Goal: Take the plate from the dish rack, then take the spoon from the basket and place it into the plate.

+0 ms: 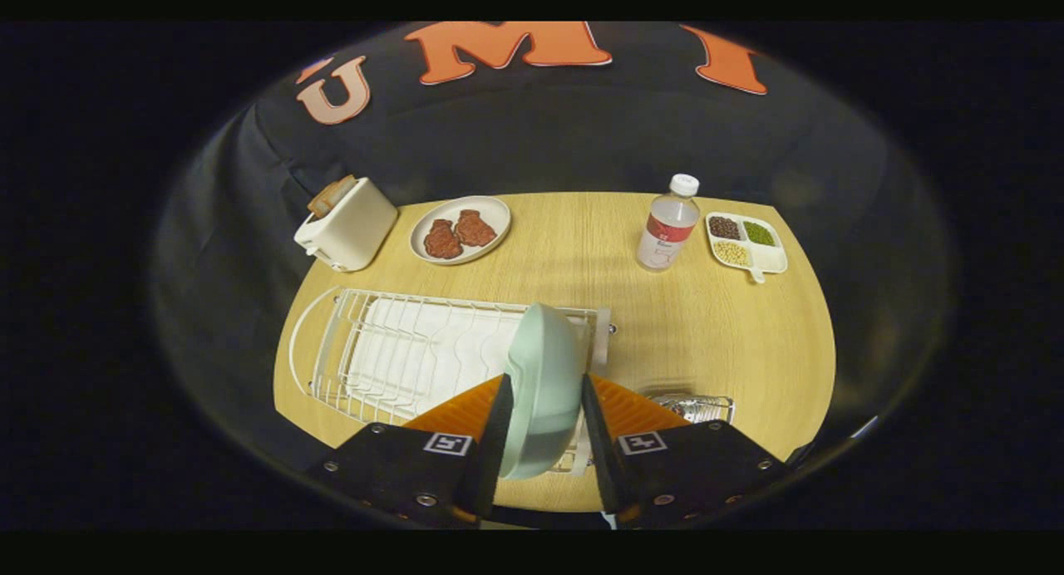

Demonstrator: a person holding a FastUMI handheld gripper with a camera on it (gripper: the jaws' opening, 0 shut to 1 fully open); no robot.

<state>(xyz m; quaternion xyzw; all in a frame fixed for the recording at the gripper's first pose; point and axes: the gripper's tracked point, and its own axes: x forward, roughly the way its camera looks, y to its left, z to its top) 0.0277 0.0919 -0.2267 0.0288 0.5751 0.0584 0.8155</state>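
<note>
While flanking upright plate [544,384], tongs [544,392] level.

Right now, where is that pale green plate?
In the gripper view, the pale green plate stands on edge between the gripper fingers, at the right end of the white wire dish rack on the wooden table.

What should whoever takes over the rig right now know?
Tongs: shut on the pale green plate, held on edge between both fingers.
Plate: above the near right end of the white dish rack; whether it has cleared the wires is unclear.
Basket: wire, right of the fingers; spoon not discernible.
Done: plate gripped.
Left: set the plate on the wooden table, fetch the spoon, put it in the plate.
</note>
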